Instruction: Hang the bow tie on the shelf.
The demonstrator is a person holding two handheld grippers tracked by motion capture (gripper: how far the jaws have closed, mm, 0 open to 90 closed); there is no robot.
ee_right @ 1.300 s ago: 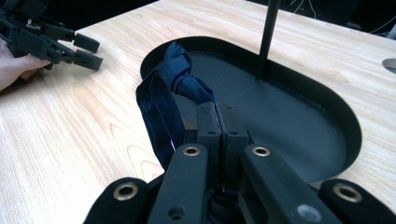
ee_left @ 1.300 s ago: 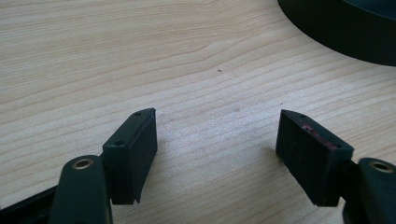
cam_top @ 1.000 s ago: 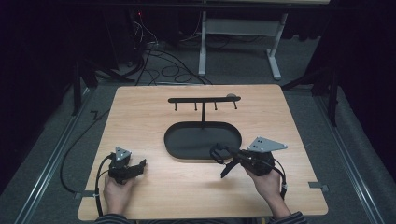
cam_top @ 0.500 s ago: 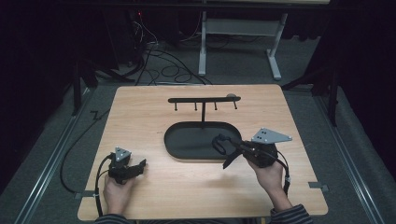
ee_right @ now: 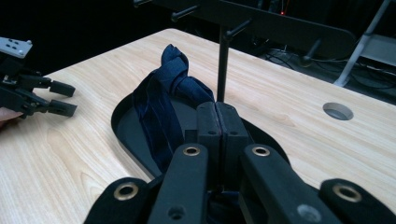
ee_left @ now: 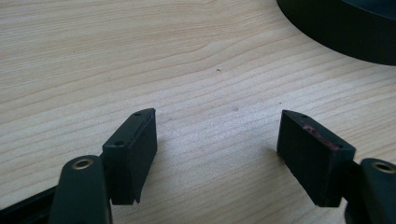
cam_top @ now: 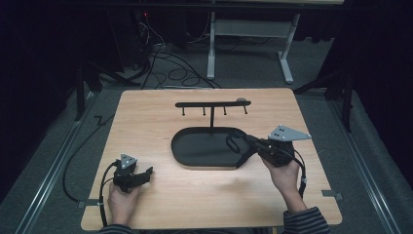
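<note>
While the right gripper [cam_top: 237,144] hangs over the right end of the black oval tray [cam_top: 195,158] in the middle of the high view, we see its jaws pressed together on a strip of dark blue cloth [ee_right: 161,100]. In the right gripper view, that cloth runs up from between the closed jaws at bottom centre to a knotted loop in the upper middle of the frame, just left of the thin upright post [ee_right: 223,70] of the hanger stand [cam_top: 213,104]. In the high view, the cloth shows as a small dark loop at the jaw tips, over the tray's right rim. We cannot tell whether its lower end touches the tray floor. The stand's crossbar, with its short pegs, lies above the tray in the upper middle of the high view. Over at the lower left of that view, the left gripper [cam_top: 144,173] rests low on the wooden table [cam_top: 146,117], well apart from the tray, and we find its jaws spread wide with nothing but bare wood between them in the left gripper view. There the tray's dark edge sits in the upper right corner. The person's hands come in from the bottom edge, one on each gripper.
</note>
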